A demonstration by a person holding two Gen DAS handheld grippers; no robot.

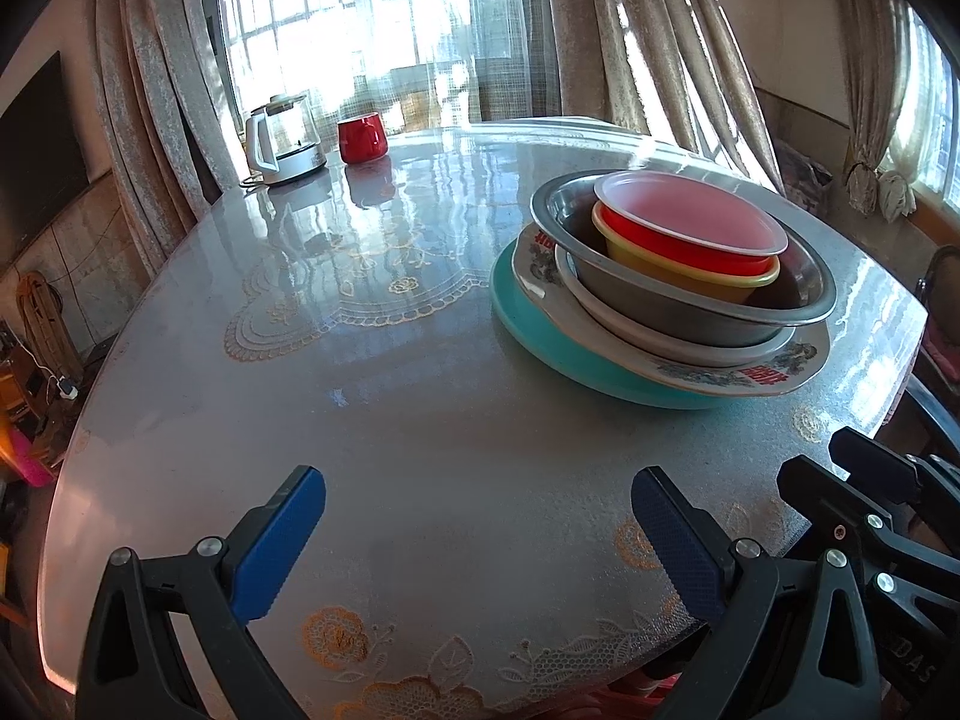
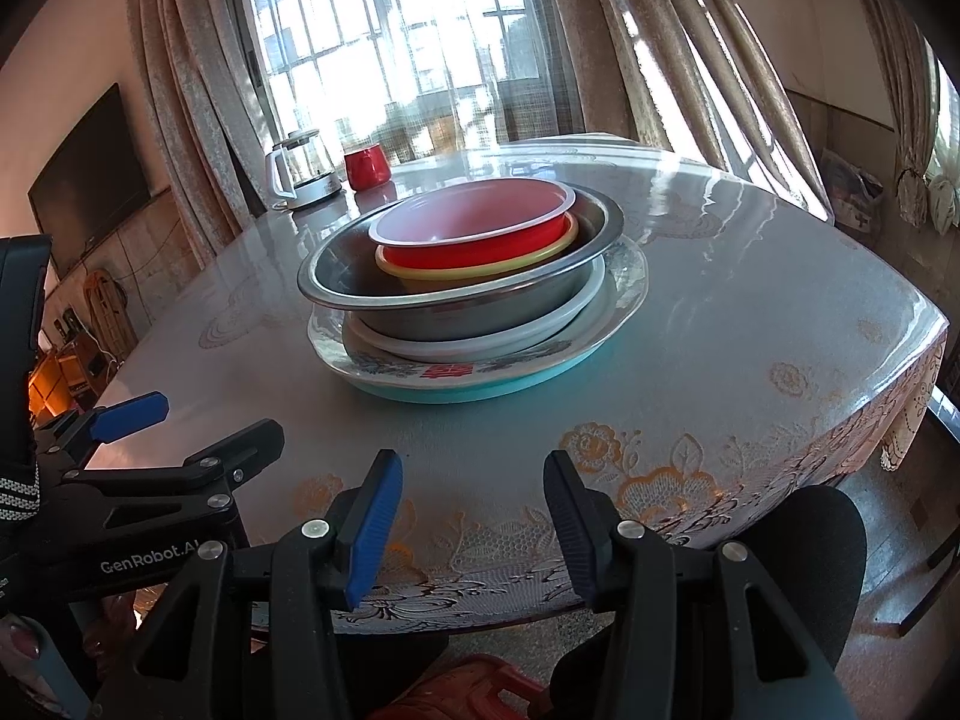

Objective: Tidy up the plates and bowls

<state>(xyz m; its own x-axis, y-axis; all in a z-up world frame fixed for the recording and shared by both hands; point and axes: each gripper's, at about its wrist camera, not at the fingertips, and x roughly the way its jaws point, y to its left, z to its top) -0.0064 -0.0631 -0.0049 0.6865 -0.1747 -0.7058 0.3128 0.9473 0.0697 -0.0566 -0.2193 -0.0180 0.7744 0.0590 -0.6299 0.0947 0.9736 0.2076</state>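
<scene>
Table [image 1: 420,420]: dish stack [image 1: 660,300] nested | left tool [image 1: 480,531] wide open, empty | right tool [image 2: 471,516] part-open, empty

Left gripper [image 1: 477,540] and right gripper [image 2: 474,525] gape, empty.

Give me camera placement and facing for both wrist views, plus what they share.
Left wrist: sits on the left gripper, angled down over the table's near edge; dish stack to its right; own open blue pads low, right gripper at the right edge.
Right wrist: sits on the right gripper, angled down, stack dead ahead; own open pads low, left gripper at the left edge.
Shared: red bowl atop the stack, teal plate beneath, kettle, red mug, window.
</scene>
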